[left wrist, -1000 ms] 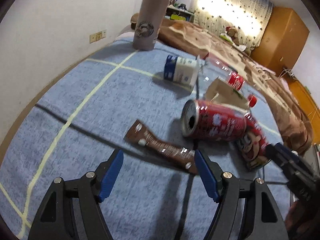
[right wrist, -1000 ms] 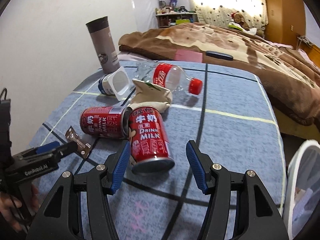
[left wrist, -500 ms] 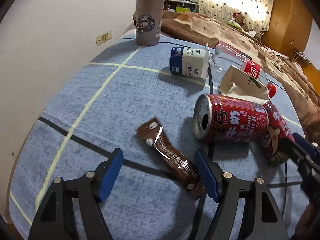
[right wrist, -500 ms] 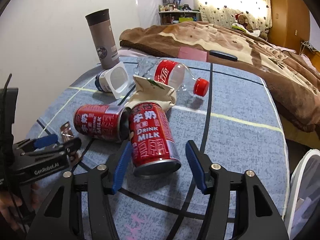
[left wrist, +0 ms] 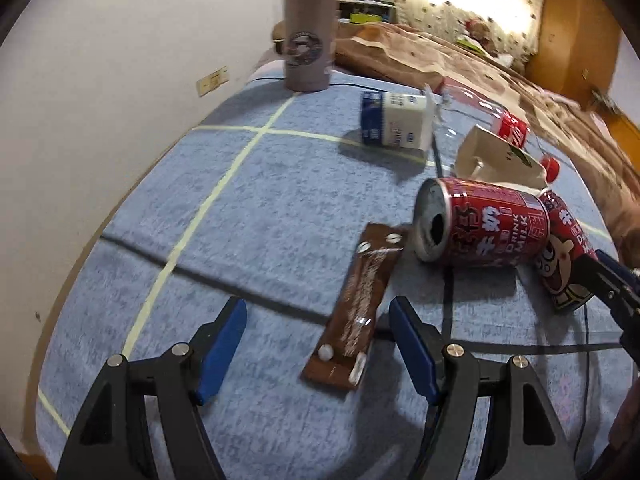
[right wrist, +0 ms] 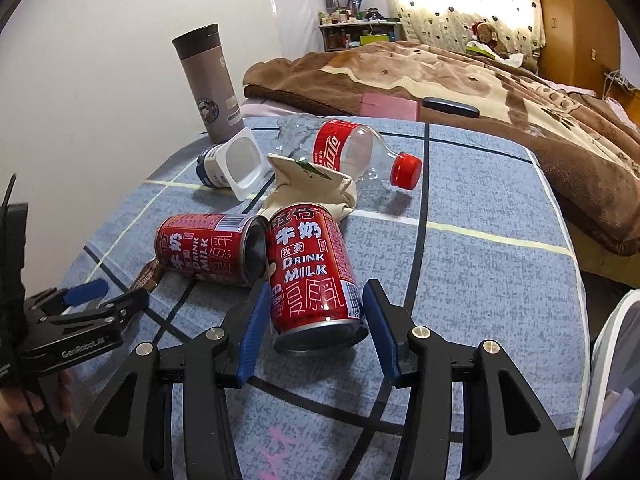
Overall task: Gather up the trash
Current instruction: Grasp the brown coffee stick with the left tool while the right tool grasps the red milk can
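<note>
A brown snack wrapper (left wrist: 360, 304) lies flat on the blue checked cloth (left wrist: 240, 208), between the fingers of my open left gripper (left wrist: 316, 316) and nearer its right finger. In the right wrist view a red milk can (right wrist: 312, 276) lies on its side with its base toward me. My right gripper (right wrist: 314, 304) is closing its jaws on the can, and both blue pads (right wrist: 252, 320) sit against its sides. A second red can (right wrist: 208, 248) lies against it, open end toward the wrapper.
Behind the cans lie a crumpled cream paper bag (right wrist: 312, 188), a clear red-capped bottle (right wrist: 352, 152) and a white yoghurt pot (right wrist: 236, 164). A grey thermos (right wrist: 210, 84) stands at the back. A brown blanket (right wrist: 440, 80) borders the cloth; a white mesh bin (right wrist: 616, 360) sits at right.
The right jaws have narrowed around the nearer can, which stayed put. The left gripper has turned, so the wrapper now lies lengthwise between its fingers.
</note>
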`<action>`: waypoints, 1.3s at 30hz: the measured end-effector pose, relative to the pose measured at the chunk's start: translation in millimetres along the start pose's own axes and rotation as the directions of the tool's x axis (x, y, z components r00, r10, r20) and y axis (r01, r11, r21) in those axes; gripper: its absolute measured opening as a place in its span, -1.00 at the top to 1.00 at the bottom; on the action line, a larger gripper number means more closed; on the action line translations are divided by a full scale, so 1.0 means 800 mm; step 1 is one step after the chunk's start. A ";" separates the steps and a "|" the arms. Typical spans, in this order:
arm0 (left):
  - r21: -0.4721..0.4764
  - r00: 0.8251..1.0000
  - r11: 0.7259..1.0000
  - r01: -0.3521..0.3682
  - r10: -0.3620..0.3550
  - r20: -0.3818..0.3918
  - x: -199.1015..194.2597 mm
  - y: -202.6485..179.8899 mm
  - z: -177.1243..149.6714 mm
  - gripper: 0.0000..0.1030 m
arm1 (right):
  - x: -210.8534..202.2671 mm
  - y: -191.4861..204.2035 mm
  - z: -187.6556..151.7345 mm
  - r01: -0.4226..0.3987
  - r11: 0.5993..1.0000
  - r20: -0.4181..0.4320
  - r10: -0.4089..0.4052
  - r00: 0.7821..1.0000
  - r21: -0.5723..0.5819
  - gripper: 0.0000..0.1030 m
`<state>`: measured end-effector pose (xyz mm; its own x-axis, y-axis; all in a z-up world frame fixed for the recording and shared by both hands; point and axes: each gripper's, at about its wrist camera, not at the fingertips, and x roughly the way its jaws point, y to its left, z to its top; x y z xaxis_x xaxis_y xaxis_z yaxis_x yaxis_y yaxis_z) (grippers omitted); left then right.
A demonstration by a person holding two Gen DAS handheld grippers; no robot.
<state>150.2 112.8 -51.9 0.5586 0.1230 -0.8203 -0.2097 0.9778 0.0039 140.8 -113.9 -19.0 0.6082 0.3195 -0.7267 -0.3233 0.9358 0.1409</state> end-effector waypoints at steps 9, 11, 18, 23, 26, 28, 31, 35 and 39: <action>0.048 1.000 0.999 0.024 -0.025 0.005 0.005 -0.010 0.005 -0.42 | 0.001 -0.002 0.000 0.000 1.000 0.003 0.000 1.000 0.007 0.04; 0.035 0.999 0.999 0.038 -0.038 0.008 0.003 -0.007 0.005 -0.21 | 0.001 0.001 -0.001 0.010 1.000 0.009 -0.010 1.000 -0.004 0.04; 0.039 0.998 0.997 0.060 -0.061 0.024 0.003 -0.008 0.007 0.42 | -0.002 0.005 -0.002 0.029 0.999 0.017 -0.029 0.999 -0.018 0.04; 0.005 0.994 0.995 0.104 -0.104 0.024 0.001 0.001 0.007 0.61 | -0.004 0.004 -0.005 0.028 1.000 0.025 -0.028 0.999 -0.012 0.05; 0.005 0.993 0.993 0.114 -0.114 0.030 -0.002 0.000 0.005 0.61 | -0.005 0.004 -0.006 0.029 1.000 0.028 -0.028 0.999 -0.010 0.05; 0.014 0.993 0.993 0.115 -0.116 0.039 -0.007 -0.002 0.003 0.61 | -0.006 0.003 -0.007 0.025 1.000 0.029 -0.025 0.999 -0.004 0.05; 0.017 0.990 0.992 0.127 -0.128 0.052 -0.014 -0.003 0.001 0.61 | -0.009 0.003 -0.009 0.019 1.000 0.033 -0.019 0.999 -0.001 0.07; 0.019 0.987 0.989 0.146 -0.147 0.064 -0.024 -0.005 0.000 0.61 | -0.014 0.002 -0.011 0.015 1.000 0.045 -0.015 0.999 0.009 0.09; 0.024 0.984 0.987 0.161 -0.163 0.078 -0.036 -0.011 -0.002 0.61 | -0.023 -0.003 -0.013 0.009 1.000 0.066 -0.011 0.998 0.027 0.60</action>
<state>134.5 100.6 -29.4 0.6460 -0.0247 -0.7630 -0.0972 0.9887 -0.1143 123.1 -123.1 -13.0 0.6584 0.3187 -0.6819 -0.2978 0.9423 0.1528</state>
